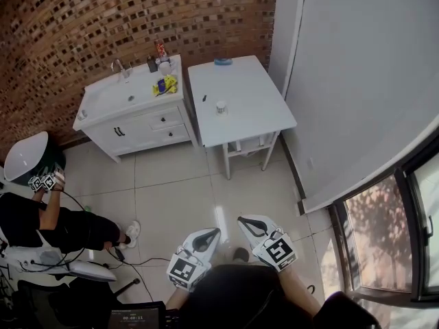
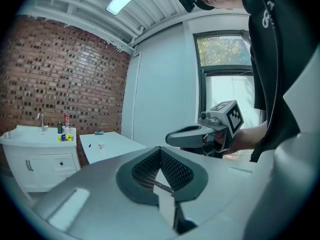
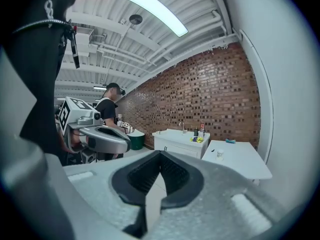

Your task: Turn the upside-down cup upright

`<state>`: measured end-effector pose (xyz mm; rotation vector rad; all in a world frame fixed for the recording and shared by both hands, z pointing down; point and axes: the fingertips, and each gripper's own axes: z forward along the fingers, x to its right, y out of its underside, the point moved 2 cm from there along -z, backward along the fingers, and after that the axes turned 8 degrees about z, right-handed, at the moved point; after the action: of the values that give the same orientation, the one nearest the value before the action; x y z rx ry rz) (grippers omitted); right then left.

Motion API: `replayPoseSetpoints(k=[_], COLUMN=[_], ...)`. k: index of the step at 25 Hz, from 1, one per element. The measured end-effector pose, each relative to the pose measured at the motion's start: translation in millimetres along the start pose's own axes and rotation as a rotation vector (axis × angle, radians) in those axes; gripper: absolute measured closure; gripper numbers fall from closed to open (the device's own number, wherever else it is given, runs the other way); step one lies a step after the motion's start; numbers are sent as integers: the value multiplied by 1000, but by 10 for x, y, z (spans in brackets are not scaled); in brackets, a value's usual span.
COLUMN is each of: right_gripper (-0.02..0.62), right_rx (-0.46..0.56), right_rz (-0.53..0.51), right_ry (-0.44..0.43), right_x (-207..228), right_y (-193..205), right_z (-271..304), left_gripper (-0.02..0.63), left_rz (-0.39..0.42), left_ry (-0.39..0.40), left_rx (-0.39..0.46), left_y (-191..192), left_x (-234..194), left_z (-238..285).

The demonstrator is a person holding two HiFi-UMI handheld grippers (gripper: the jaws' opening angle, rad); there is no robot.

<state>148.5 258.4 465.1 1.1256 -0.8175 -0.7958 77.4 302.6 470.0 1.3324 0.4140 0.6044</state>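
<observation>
Two closed, empty pairs of jaws: left gripper (image 1: 211,234), right gripper (image 1: 244,222), both near. Cup (image 1: 221,107) stands on far white table (image 1: 257,115).

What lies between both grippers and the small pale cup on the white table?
Only pale tiled floor, then bare white tabletop before the cup; head view.

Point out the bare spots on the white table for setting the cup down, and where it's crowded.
On the table, it is bare right of the cup up to the wall-side edge, and along the near edge. Left of the cup lies a small dark thing; a blue thing sits at the far edge. Crowded: the sink counter corner with bottles.
</observation>
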Motion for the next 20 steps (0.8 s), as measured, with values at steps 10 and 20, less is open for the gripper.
replayPoseSetpoints(k=[10, 20], right_gripper=[603, 603], right_rx=[2, -11], right_rz=[-5, 2], right_ry=[1, -11], right_x=[10, -3], right_y=[-126, -62], right_z=[-28, -17], left_gripper=[591, 591], left_rz=[-4, -33], left_ry=[61, 55], left_rx=[9, 0], left_y=[-41, 14], left_x=[66, 83], left_z=[101, 82])
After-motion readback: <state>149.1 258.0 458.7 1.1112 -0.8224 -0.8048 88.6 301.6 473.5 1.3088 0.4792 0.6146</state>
